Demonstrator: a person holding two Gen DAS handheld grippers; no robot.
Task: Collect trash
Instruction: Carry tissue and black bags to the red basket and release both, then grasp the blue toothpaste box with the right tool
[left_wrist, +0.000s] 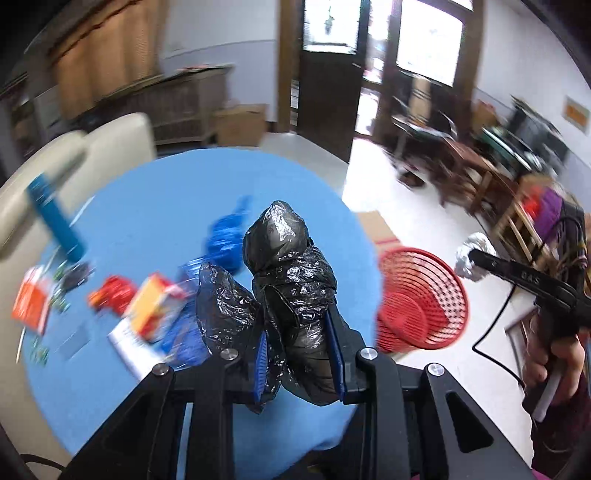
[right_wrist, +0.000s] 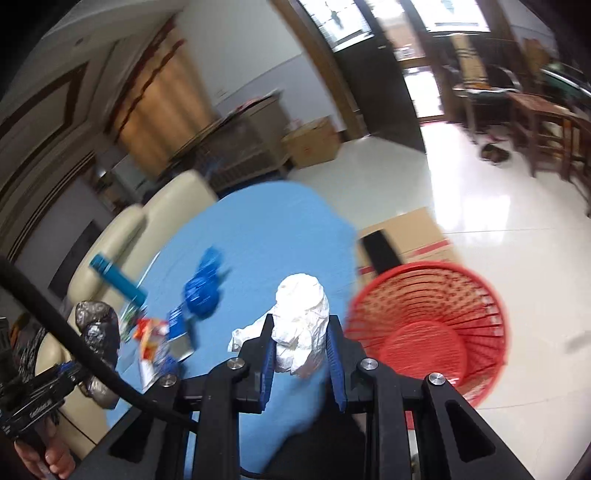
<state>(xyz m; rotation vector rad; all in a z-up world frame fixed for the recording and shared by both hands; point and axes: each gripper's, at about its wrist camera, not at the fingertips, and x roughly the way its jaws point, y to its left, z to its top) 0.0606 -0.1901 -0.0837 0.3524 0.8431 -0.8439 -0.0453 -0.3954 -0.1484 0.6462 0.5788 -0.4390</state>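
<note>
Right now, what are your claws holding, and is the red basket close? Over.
Left claw shut on black plastic bag. Right claw shut on white paper wad. Red basket on the floor beside the blue table, nothing blocking it.

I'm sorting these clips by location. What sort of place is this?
Most likely a home living or dining room. A cream sofa sits behind the blue-covered table, wooden chairs stand on the glossy tiled floor, and a wood-framed glass door opens at the back.
</note>
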